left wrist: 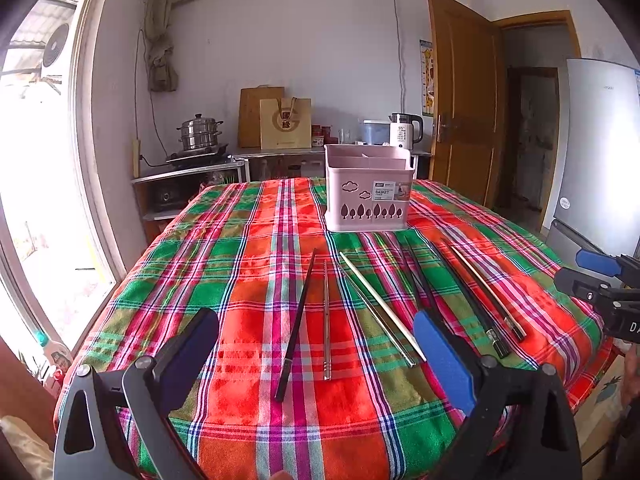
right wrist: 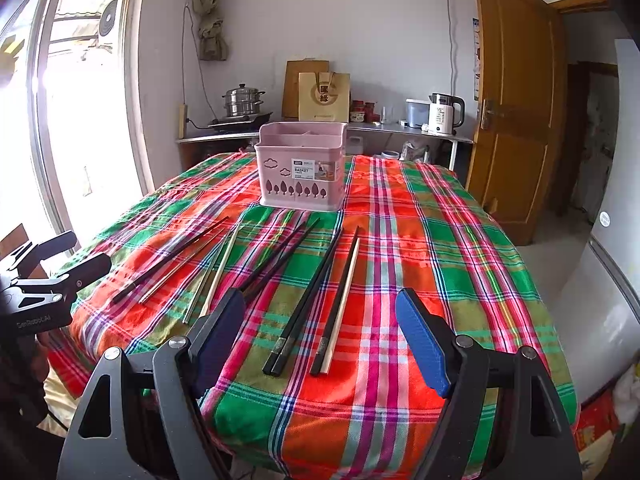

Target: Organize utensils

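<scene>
Chopsticks lie loose in a fan across a table covered by a red, green and white plaid cloth (left wrist: 248,280), their tips pointing toward a pink plastic utensil basket (left wrist: 367,192) with tree and cloud cut-outs and a white label. Nine sticks can be counted, though where they lie close the count is unsure. From the left: a single black chopstick (left wrist: 296,328), a silver metal chopstick (left wrist: 327,320) just beside it, then a second metal chopstick (left wrist: 376,320) touching a pale wooden chopstick (left wrist: 382,306). Next comes a pair of black chopsticks (right wrist: 280,260), then a second black pair with patterned ends (right wrist: 308,304), and last a black chopstick lying against a pale one (right wrist: 340,300).

The basket stands upright beyond the sticks, toward the far edge of the table. Its inner dividers show above the rim; nothing sticks up from it, and the inside is hidden.

The left wrist view shows the left gripper (left wrist: 316,352) spread wide above the two leftmost sticks, holding nothing, with the right gripper at the frame edge. The right wrist view shows the right gripper (right wrist: 320,324) equally wide and empty above the rightmost sticks, which the left view shows only partly.

Behind the table, a steel steamer pot (right wrist: 243,100) and a white electric kettle (right wrist: 442,116) stand on a counter.
</scene>
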A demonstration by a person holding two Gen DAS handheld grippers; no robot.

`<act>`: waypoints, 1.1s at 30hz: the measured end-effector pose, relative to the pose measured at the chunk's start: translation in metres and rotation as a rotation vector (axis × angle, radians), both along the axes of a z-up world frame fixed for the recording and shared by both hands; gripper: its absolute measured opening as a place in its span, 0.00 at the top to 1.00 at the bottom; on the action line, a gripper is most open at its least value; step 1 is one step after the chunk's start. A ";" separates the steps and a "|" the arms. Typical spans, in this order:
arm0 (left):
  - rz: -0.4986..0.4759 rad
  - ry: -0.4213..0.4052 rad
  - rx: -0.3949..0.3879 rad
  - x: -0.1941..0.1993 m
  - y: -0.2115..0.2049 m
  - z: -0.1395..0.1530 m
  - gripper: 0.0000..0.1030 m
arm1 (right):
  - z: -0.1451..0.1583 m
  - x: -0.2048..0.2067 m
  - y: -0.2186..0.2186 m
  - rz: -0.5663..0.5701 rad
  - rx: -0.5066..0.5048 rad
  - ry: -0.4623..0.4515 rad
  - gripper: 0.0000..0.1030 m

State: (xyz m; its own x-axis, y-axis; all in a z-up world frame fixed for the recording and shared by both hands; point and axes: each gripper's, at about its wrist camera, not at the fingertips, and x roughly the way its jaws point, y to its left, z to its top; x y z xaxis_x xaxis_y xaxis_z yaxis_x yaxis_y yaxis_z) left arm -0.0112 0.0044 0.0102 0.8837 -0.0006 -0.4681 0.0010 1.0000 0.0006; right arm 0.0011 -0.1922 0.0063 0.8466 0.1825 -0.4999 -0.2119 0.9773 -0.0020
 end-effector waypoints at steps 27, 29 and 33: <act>-0.003 -0.003 -0.007 -0.002 -0.002 0.006 0.04 | 0.002 -0.003 0.003 0.007 0.000 -0.007 0.24; -0.002 -0.002 -0.011 -0.002 -0.001 0.006 0.04 | 0.002 -0.003 0.003 0.006 0.000 -0.007 0.24; -0.004 -0.006 -0.013 -0.004 0.000 0.008 0.04 | 0.003 -0.003 0.003 0.007 -0.001 -0.008 0.24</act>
